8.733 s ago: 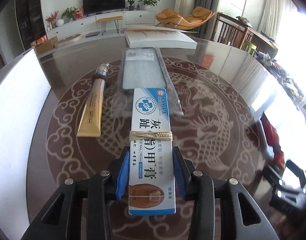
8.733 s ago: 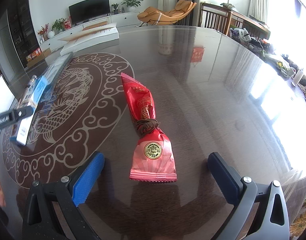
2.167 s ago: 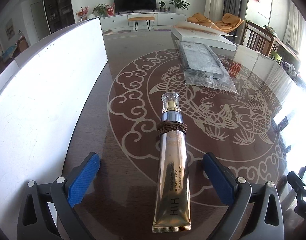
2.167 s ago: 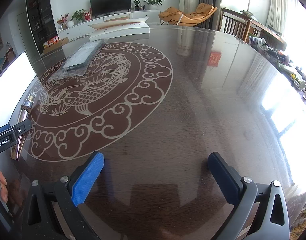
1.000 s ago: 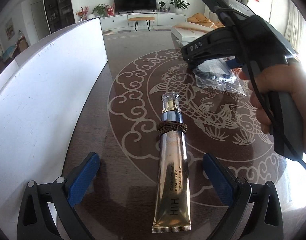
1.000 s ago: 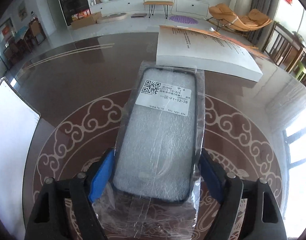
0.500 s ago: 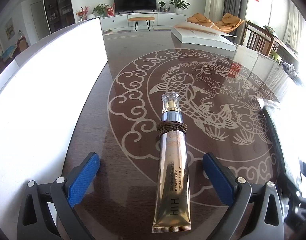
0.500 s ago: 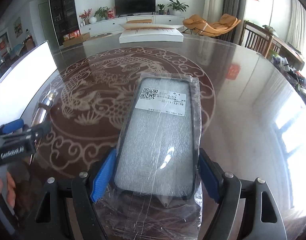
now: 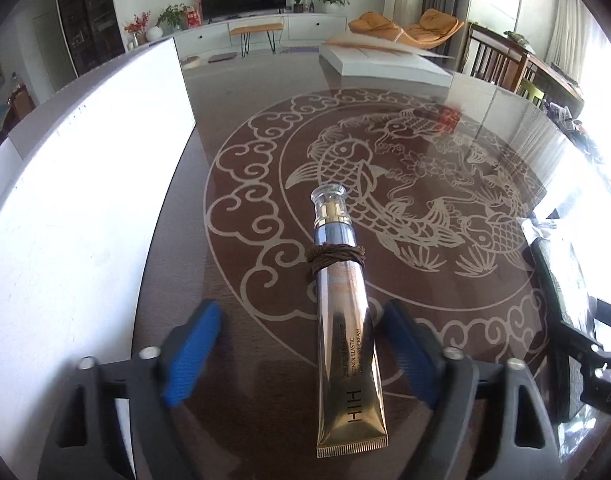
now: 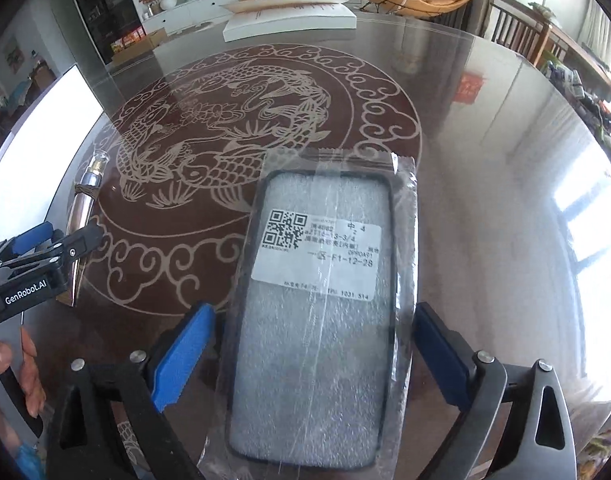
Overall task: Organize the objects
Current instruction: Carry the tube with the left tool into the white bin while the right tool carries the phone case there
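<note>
A gold cream tube (image 9: pixel 345 328) with a brown band lies on the glass table between the blue pads of my left gripper (image 9: pixel 301 356). The pads stand apart on both sides of it and do not touch it. The tube also shows in the right wrist view (image 10: pixel 83 204), beside the left gripper (image 10: pixel 45 248). A bagged phone case (image 10: pixel 321 304) with a white label lies on the table. My right gripper (image 10: pixel 305 356) stands around its near end, and both blue pads show a gap to it. The case's edge shows at the far right of the left wrist view (image 9: pixel 561 280).
A white box wall (image 9: pixel 85 208) stands along the left of the table. A flat white box (image 10: pixel 289 20) lies at the far side. The table edge (image 10: pixel 585 168) curves on the right, with chairs and living-room furniture behind.
The left gripper's pads have moved inward around the tube. The right gripper has brought the bagged case down toward the right side of the table, and its pads now stand slightly off the case.
</note>
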`<state>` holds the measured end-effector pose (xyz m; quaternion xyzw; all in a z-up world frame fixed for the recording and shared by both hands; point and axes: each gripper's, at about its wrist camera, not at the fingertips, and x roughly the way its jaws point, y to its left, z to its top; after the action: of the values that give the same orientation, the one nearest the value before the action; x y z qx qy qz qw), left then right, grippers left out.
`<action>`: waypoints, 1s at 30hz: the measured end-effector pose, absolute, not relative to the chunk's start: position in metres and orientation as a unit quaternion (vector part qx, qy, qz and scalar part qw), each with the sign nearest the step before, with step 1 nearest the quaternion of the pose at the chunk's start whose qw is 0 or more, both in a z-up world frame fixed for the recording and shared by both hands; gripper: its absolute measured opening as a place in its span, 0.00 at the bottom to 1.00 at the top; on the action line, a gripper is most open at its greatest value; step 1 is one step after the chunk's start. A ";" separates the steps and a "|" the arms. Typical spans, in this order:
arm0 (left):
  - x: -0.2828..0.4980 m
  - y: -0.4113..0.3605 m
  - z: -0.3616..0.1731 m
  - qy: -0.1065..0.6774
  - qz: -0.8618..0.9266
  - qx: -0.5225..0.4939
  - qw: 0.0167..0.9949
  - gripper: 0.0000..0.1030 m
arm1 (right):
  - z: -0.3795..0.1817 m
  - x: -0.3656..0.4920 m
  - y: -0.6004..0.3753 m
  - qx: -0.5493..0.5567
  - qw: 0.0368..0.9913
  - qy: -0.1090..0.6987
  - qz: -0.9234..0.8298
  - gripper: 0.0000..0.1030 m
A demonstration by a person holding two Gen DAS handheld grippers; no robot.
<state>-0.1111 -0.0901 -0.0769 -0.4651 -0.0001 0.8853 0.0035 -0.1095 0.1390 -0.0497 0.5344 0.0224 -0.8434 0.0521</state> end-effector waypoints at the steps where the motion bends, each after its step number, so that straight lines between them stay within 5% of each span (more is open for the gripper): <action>1: -0.109 -0.091 -0.074 0.006 0.886 -0.464 0.001 0.25 | -0.048 -0.108 0.139 0.525 0.043 0.031 -0.849 0.74; 16: 0.006 -0.145 0.043 -0.146 0.919 -0.353 0.094 0.25 | 0.031 -0.051 0.130 0.464 0.121 -0.037 -0.877 0.73; 24: 0.050 -0.283 0.060 -0.132 0.919 -0.368 -0.057 0.25 | 0.116 -0.048 -0.035 0.417 0.322 -0.046 -0.849 0.73; 30: 0.064 -0.351 0.024 -0.138 0.879 -0.424 -0.167 0.27 | 0.110 -0.038 -0.162 0.435 0.398 0.003 -0.808 0.74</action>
<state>0.0642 -0.3513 0.0236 -0.4244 -0.1380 0.8793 -0.1667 -0.0377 -0.1617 0.1104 0.4353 0.0034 -0.8077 0.3976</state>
